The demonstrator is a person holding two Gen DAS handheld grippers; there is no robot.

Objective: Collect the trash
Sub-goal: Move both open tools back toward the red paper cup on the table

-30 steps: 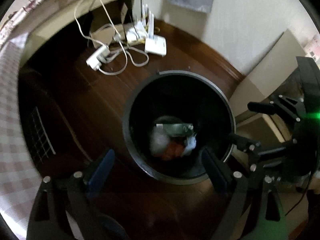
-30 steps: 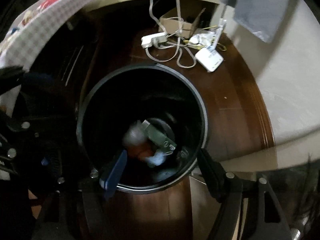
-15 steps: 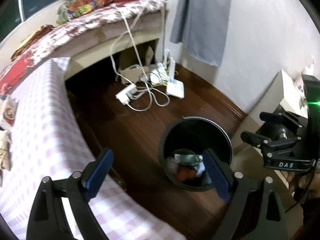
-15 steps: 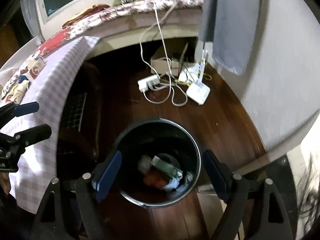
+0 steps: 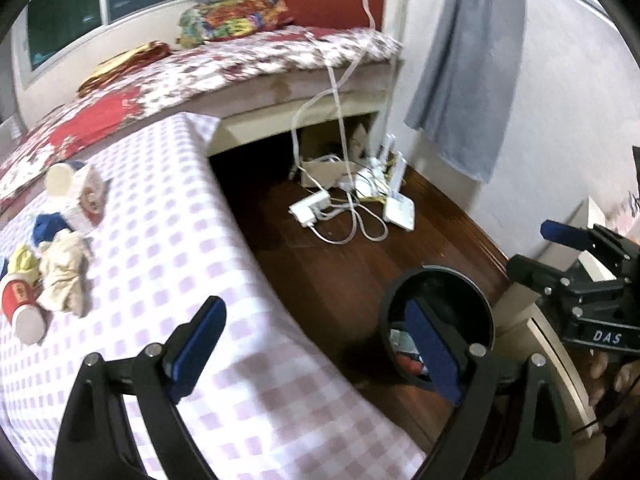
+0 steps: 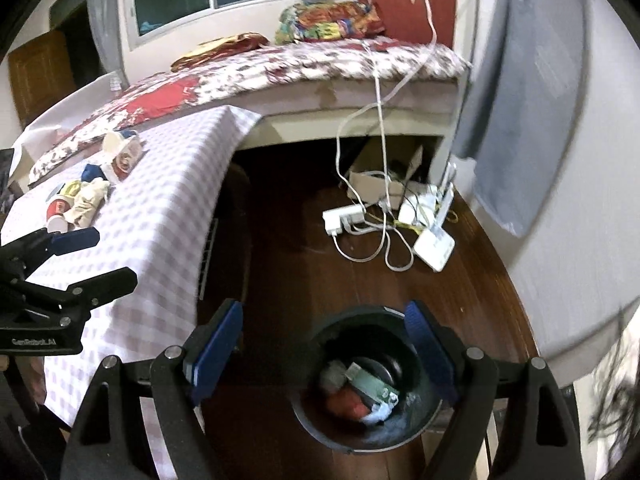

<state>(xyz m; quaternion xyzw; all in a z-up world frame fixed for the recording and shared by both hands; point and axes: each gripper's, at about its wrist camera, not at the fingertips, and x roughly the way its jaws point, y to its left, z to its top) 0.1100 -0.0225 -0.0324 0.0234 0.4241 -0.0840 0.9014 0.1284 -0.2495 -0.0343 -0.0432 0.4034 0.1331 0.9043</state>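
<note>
Both grippers, left (image 5: 316, 344) and right (image 6: 324, 350), are held empty with fingers spread; the right's have just been opening above the bin (image 6: 316, 424), trash (image 5: 60, 276) left on the desk (image 5: 168, 248).

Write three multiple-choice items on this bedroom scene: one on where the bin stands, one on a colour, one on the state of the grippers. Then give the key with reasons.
1. Where does the black trash bin stand?
A. On the checked tablecloth
B. On the dark wooden floor
C. On the bed

2. What colour are the pads on the gripper fingers?
A. Blue
B. Red
C. White

3. How do the left gripper and right gripper stand?
A. Both shut on trash
B. Left holds a cup, right is open
C. Both open with nothing between the fingers

Key:
1 B, the bin sits on the floor beside the table under the checked tablecloth, with trash already inside it.
2 A, both wrist views show blue pads on black fingers.
3 C, in each wrist view the fingers stand wide apart and no item is between them; the right jaws have just been opening.
</note>
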